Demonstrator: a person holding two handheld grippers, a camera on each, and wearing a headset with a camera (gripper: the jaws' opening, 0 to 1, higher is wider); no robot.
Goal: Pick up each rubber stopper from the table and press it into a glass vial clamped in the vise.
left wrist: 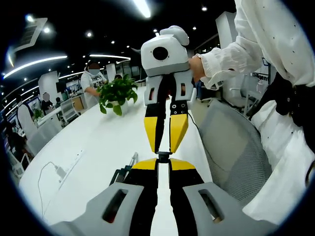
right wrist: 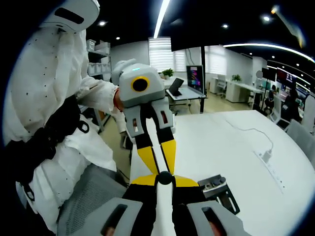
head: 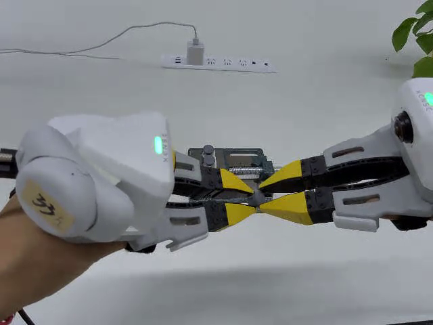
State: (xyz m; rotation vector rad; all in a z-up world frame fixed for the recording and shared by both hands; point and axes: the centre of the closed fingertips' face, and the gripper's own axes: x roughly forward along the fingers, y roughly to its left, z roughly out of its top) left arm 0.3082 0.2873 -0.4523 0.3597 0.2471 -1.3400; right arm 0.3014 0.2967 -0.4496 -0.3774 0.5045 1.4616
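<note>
In the head view I am holding the rubber stopper just in front of the vise, my left tool and right tool meeting tip to tip, both seemingly clenched on it. In the left gripper view the vise is lying left of my jaws. In the right gripper view the stopper is sitting just left of the vise; both tools are pointing across the vise, so I judge one needs turning toward it.
</note>
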